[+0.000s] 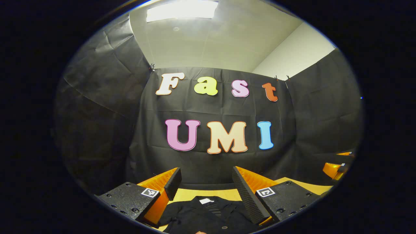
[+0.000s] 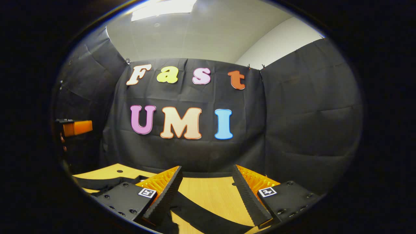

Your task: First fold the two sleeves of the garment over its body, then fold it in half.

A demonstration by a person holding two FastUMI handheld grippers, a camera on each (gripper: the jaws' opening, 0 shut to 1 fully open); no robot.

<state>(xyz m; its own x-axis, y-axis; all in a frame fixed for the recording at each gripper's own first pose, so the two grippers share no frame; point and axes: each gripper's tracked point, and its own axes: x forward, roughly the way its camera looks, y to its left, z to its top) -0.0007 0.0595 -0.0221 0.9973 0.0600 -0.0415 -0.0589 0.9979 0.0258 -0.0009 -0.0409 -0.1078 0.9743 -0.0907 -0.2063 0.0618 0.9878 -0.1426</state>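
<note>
- Left gripper (image 1: 206,182) stood with jaws apart above the black garment (image 1: 208,216); its white neck label (image 1: 206,201), unreadable, lay between the fingers.
- Right gripper (image 2: 207,182) stood apart too, a sleeve (image 2: 204,214) crossing the bare wooden table (image 2: 211,191) between its fingers.

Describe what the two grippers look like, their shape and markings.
Each gripper has two wedge-shaped fingers with ribbed, toothed inner faces, mounted on flat black blocks dotted with screws. Every block carries a small square black-and-white tag. The left gripper and the right gripper look the same build. At the left gripper view's right edge, the other gripper's orange body shows.
</note>
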